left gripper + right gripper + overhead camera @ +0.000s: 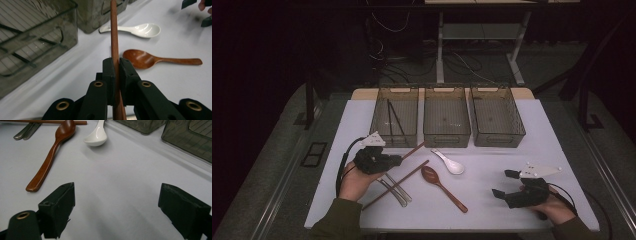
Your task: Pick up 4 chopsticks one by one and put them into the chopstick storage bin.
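a white ceramic spoon lies on the pale table just in front of the middle of three smoky see-through bins, bowl toward the right. below it a brown wooden spoon lies slanted, bowl up-left and handle running down to the right; the two are near each other but apart. a second wooden chopstick lies diagonally on the table, crossing a pair of metal chopsticks that lie side by side. the left bin holds dark chopsticks leaning along its floor; the right bin stands beside the middle one. behind the table, cables lie on the dark floor by a white desk frame.
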